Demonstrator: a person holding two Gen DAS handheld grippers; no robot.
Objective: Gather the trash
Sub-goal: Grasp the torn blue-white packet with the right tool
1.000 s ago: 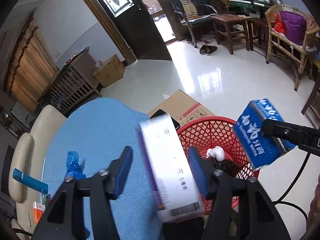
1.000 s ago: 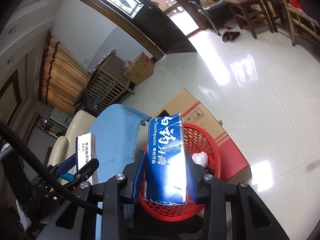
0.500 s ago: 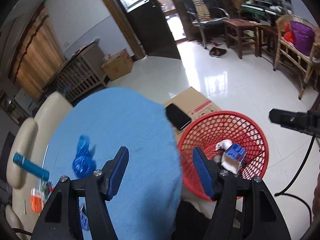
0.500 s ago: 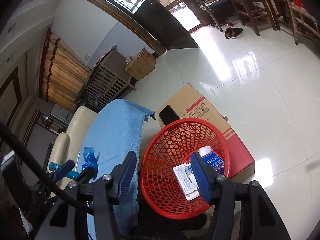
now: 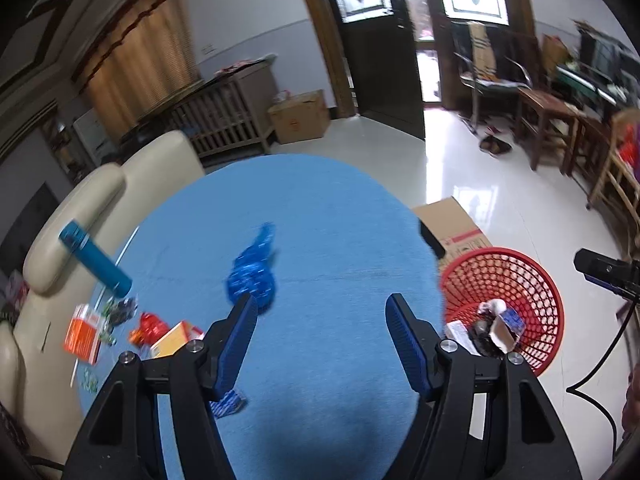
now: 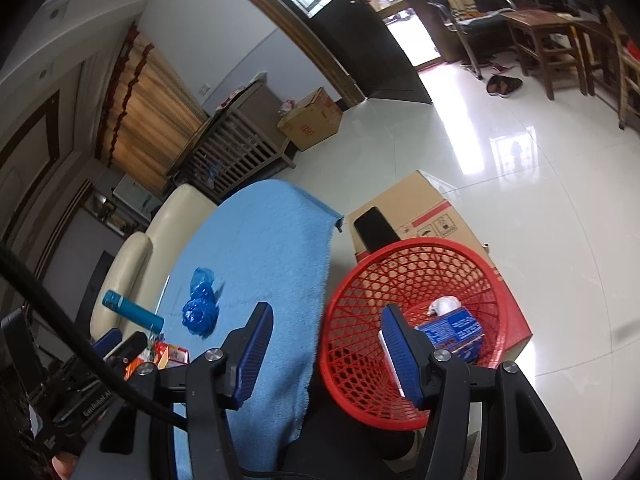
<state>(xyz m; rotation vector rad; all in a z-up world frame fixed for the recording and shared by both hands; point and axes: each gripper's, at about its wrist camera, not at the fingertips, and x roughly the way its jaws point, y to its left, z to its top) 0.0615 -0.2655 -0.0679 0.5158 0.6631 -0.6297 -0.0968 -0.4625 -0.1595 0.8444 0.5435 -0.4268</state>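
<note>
A matt, nubby blue cloth [image 5: 320,240] covers the table, with a crinkled, shiny blue plastic wrapper [image 5: 252,276] on it. The red basket [image 6: 416,264] is glossy plastic lattice and stands by a matt brown cardboard box [image 6: 424,204]; the floor [image 6: 520,184] is polished, mirror-bright tile

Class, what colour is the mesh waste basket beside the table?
Red. The basket shows best in the right wrist view.
</note>
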